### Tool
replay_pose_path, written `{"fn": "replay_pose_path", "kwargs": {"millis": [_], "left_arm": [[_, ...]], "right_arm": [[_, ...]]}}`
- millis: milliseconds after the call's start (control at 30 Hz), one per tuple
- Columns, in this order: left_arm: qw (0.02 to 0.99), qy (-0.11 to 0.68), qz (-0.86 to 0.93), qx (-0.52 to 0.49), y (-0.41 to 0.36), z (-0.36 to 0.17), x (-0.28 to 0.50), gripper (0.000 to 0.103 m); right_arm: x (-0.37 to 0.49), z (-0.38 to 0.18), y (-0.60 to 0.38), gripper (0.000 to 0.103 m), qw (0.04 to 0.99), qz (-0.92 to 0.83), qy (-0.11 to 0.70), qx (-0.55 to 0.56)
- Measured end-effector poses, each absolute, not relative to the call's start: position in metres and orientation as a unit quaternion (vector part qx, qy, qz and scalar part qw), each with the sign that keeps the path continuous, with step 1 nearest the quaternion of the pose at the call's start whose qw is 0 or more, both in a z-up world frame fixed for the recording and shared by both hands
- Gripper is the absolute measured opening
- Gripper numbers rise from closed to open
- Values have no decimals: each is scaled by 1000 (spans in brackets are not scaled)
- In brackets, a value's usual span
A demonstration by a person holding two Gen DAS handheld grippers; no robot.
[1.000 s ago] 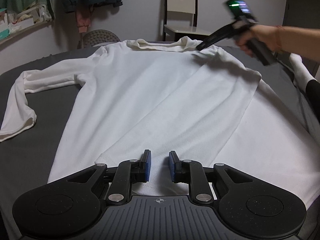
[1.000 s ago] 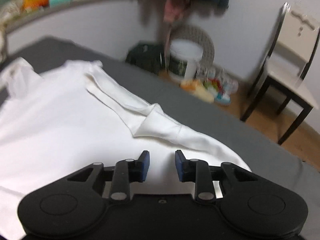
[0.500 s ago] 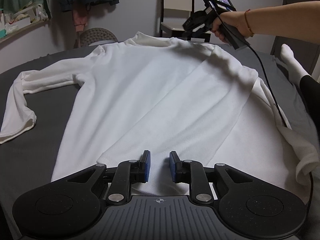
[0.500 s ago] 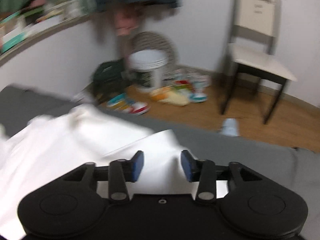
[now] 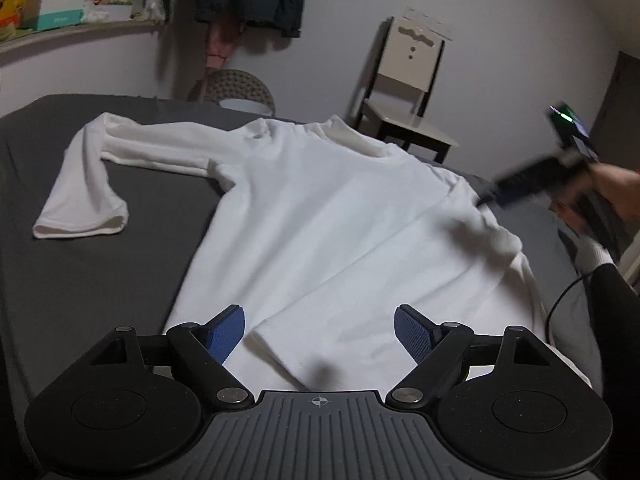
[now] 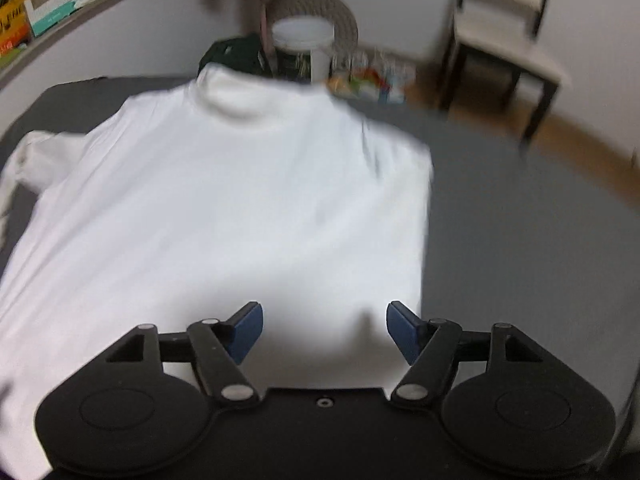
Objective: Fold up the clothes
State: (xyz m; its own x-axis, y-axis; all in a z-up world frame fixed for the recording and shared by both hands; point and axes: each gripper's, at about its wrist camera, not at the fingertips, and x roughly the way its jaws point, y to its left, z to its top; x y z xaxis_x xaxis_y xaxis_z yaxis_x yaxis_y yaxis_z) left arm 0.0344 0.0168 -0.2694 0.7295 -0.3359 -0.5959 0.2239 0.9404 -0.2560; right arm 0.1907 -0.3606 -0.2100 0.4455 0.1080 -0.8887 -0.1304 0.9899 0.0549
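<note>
A dark grey fabric-covered surface [image 5: 120, 248] fills the scene, and spread flat across it lies the white long-sleeved knit top with a high collar [image 5: 328, 216], collar end toward the far wall. Its one side is folded inward, leaving a long diagonal edge running across the body down to the hem. The other sleeve [image 5: 88, 184] stretches out sideways on the grey cover and bends back at the elbow, cuff lying flat. The cloth looks soft and finely ribbed, with gentle creases near the shoulder.

Beyond the surface stands a dark-framed chair with a cream seat and back [image 5: 412, 92], and a round woven-backed seat [image 5: 236, 90] sits near the wall.

The left gripper [image 5: 320, 332] hovers low over the hem, its blue textured pads spread wide apart, nothing between them. The right gripper [image 6: 324, 328] hangs above the folded side of the top, its blue pads also spread, empty; that view is blurred. In the left wrist view the right gripper's black body shows at the top's far shoulder, held in the person's hand [image 5: 612, 196], a cable trailing below.
</note>
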Motion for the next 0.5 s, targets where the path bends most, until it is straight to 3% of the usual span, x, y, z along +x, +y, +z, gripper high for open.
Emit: {"fn": "replay_pose_path", "kwargs": {"millis": [333, 500], "left_arm": [[920, 348, -170, -64, 2, -274, 34, 83], [918, 347, -179, -65, -3, -275, 33, 83]], "right_arm": [[5, -207, -299, 67, 703, 245, 667, 16], [-1, -132, -279, 68, 760, 274, 587, 46]]}}
